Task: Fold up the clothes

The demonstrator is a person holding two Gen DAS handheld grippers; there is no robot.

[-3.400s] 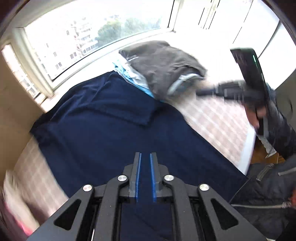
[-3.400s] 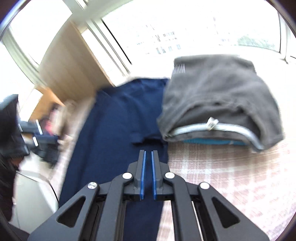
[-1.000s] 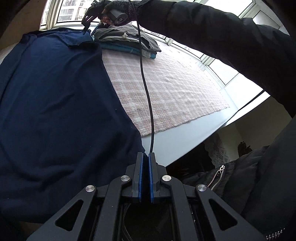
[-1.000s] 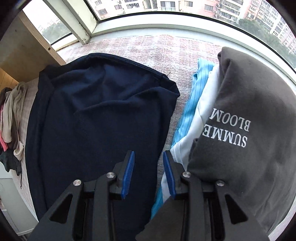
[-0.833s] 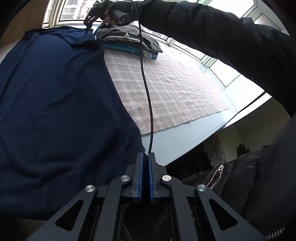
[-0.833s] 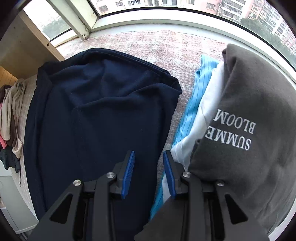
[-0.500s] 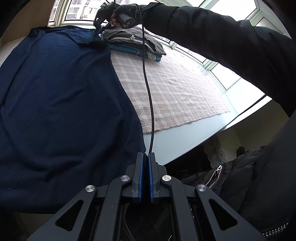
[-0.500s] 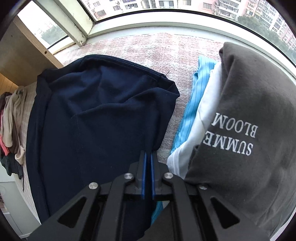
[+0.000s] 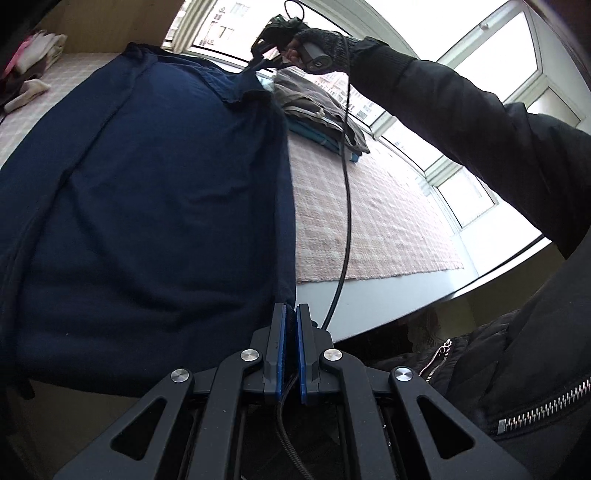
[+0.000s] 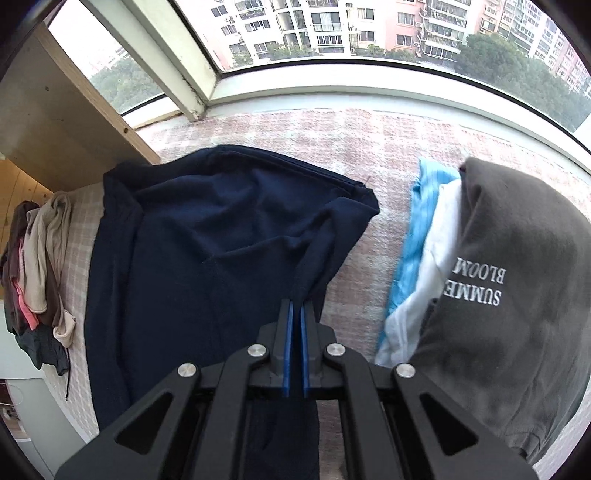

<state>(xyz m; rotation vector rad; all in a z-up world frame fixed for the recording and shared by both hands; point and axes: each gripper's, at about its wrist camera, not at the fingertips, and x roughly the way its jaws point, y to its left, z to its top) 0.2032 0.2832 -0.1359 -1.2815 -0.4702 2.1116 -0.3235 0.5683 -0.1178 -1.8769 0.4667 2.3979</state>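
Navy cloth, one garment: navy shirt (image 9: 147, 206) lies spread on the checked pink mat (image 9: 369, 206), its long axis running from the near edge of the mat toward the window (image 10: 332, 33). A folded stack of clothes (image 10: 517, 277) (grey top, white and light blue under it) sits on the mat beside the shirt's far end, apart from it.

Left gripper (image 9: 291, 314): fingers pressed together on the shirt's near corner, at the mat's near edge; the hem runs straight into the blue pads. A black cable (image 9: 347, 192) hangs just beside them.

Right gripper (image 10: 295, 310): fingers shut, pinching the shirt's far corner on the side toward the stack. In the left wrist view the gloved right hand (image 9: 317, 48) holds that corner raised off the mat, cloth drawn up to a peak.

Judgement: both grips sit on the same long edge, the one facing the stack, so the coming move turns on carrying that edge across the shirt, away from the stack. Neither hand is nearer; each has its own end.

Change from a second ago: right fingers then stood spread over the corner, not touching; now they are closed on it and the corner is lifted. Left grip unchanged; its view has swung, showing more of the shirt.
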